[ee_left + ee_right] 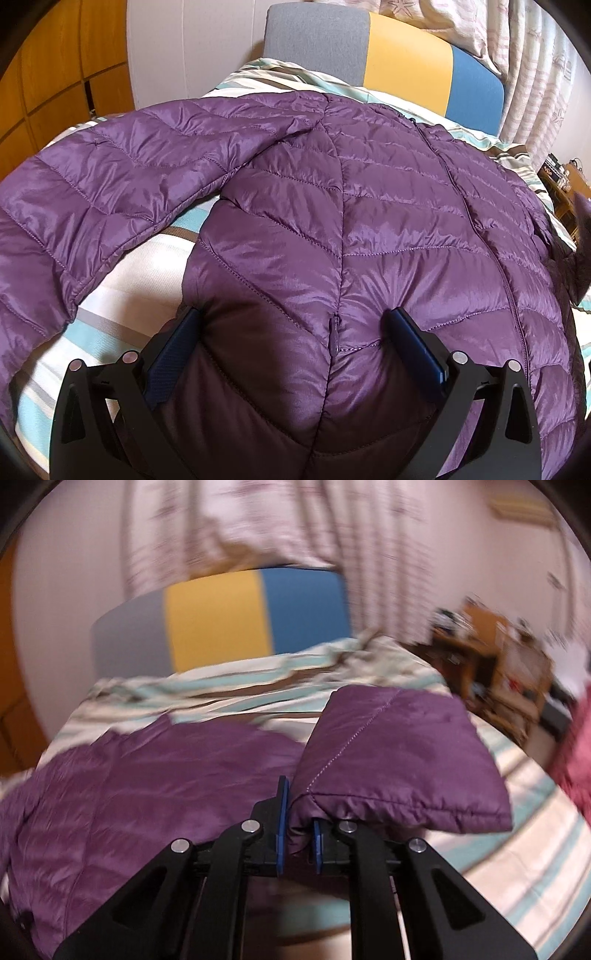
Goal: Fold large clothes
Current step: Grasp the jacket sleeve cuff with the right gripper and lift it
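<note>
My left gripper (pixel 291 325): jaws spread wide, pressing on purple jacket (pixel 369 229) hem, lower centre. My right gripper (pixel 297 825): jaws clenched on sleeve cuff (pixel 399 760), lifted, centre frame. Jacket spread flat on striped bed (pixel 122 295). Colour-block headboard (pixel 406 62) top of frame.

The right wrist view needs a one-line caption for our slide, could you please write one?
Right tongs shut on a purple jacket sleeve, lifted over the striped bed.
</note>
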A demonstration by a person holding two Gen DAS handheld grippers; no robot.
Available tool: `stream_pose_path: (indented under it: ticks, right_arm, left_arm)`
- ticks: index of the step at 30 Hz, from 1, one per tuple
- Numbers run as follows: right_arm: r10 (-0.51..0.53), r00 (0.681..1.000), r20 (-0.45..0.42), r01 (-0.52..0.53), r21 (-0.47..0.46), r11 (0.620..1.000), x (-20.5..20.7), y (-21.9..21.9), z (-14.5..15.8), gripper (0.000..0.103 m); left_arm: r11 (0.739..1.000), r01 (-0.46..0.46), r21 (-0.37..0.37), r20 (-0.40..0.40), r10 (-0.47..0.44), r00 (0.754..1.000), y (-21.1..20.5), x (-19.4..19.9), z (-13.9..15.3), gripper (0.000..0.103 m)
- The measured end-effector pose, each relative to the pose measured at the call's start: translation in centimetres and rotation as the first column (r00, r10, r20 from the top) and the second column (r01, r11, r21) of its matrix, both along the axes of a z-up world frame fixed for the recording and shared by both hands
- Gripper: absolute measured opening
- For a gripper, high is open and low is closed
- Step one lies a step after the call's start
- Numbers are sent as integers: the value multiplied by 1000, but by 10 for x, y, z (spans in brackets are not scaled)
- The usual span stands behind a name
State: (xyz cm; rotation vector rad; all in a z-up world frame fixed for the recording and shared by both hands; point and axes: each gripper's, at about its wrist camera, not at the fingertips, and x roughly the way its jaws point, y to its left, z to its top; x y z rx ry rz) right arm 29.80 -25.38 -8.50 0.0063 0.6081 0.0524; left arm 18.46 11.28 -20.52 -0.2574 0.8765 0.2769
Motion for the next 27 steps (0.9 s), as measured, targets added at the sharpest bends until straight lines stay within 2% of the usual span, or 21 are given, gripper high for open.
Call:
stream_pose_path:
  ticks: [4,8,11,14,18,19,21,22,24,26,27]
  right_arm:
    - [150,989,-14,-151,-155,976,8,65,-17,10]
    - [295,955,-42,-290,-350,891,2,132,-41,10]
    - [405,914,-29,-359,-527,771,-14,178,-65,10]
    - [488,873,-17,-387,-634,670,-30,206,-84,10]
    - [585,810,-43,-459,-666,587,-33,232,-102,10]
    - [603,795,-58,-472,-684,556,-34,236,-109,13]
    - [619,775,-126,-487,-744,458,-32,251,-130,13]
    - [625,771,-124,-483,-754,446,-30,251,-134,13]
    - [624,773,-116,-484,-743,462,-22,251,-134,17]
    - [616,779,-115,-486,-732,478,-15,248,-132,26]
    - [612,783,-108,-482,-727,489,-16,247,-129,38]
  left_arm:
    - [1000,0,-10,5,0,1000,0,0,0,100]
    - [1000,1,-14,7,-1,1000,1,-1,0,100]
    - [1000,1,-15,8,-1,1000,1,-1,0,100]
    - [1000,2,-19,11,-1,1000,2,-1,0,100]
    - [1000,2,-23,13,-1,1000,2,-2,0,100]
    - [1000,2,-25,14,-1,1000,2,-3,0,100]
    - [999,2,-33,19,-1,1000,3,-3,0,100]
    - [999,2,-35,20,-1,1000,3,-3,0,100]
    - [999,2,-39,22,-1,1000,3,-4,0,100]
    - [999,2,-38,21,-1,1000,3,-4,0,100]
    - [999,1,-37,19,0,1000,3,-4,1,100]
